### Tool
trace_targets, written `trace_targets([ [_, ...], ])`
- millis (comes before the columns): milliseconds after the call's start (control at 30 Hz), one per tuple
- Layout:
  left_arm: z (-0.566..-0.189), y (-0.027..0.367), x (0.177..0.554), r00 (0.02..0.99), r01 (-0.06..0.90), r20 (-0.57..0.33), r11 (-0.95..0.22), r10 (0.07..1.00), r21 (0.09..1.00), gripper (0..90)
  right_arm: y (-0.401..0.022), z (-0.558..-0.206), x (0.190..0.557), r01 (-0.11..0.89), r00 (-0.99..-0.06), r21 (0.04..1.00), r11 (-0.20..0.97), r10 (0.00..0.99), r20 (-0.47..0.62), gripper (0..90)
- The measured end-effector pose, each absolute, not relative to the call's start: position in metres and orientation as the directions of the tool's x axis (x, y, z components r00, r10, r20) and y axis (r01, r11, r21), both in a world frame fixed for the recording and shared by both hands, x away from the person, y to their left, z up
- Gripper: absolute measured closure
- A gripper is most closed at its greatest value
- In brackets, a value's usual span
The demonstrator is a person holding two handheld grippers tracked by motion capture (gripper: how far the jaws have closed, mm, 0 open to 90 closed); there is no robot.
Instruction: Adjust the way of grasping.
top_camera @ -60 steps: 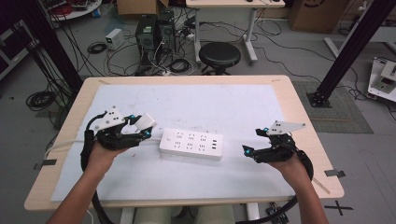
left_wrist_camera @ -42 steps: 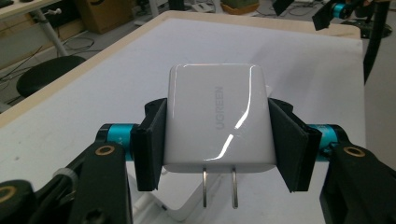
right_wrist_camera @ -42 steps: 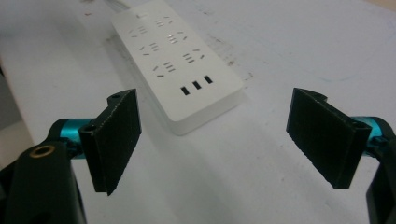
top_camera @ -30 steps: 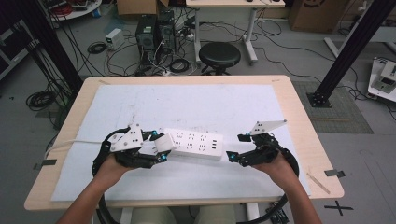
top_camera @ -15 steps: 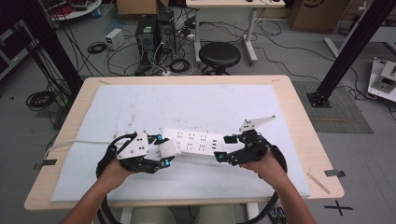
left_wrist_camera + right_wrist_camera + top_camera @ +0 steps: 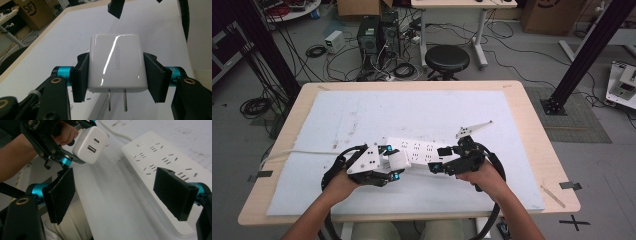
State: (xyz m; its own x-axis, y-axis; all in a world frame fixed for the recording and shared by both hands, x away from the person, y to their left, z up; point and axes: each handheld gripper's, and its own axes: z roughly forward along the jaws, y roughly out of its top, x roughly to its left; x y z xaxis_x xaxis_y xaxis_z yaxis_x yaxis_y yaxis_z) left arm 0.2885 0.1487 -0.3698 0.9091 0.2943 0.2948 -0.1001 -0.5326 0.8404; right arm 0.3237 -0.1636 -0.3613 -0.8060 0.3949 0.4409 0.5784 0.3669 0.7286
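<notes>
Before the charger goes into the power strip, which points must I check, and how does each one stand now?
1. Charger clamped squarely between the fingers of the left gripper: ok.
2. Both prongs visible and straight in the left gripper view: ok.
3. Prongs aligned with a socket of the power strip: cannot tell.
4. Right gripper steadying the strip: not ok; its fingers are open, with the strip's end between them but not clamped.
5. Strip lying flat on the table: ok.
6. Strip's cable away from the sockets: ok.
</notes>
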Motion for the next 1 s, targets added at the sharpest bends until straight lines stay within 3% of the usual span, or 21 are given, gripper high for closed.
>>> trace_targets([
  [1000, -0.378, 0.124, 0.292, 0.916, -0.144, 0.319, -0.541, 0.244, 0.828, 42.5, -0.126, -0.374, 0.345, 0.733, -0.678, 0.579, 0.358, 0.310, 0.666, 18.2],
])
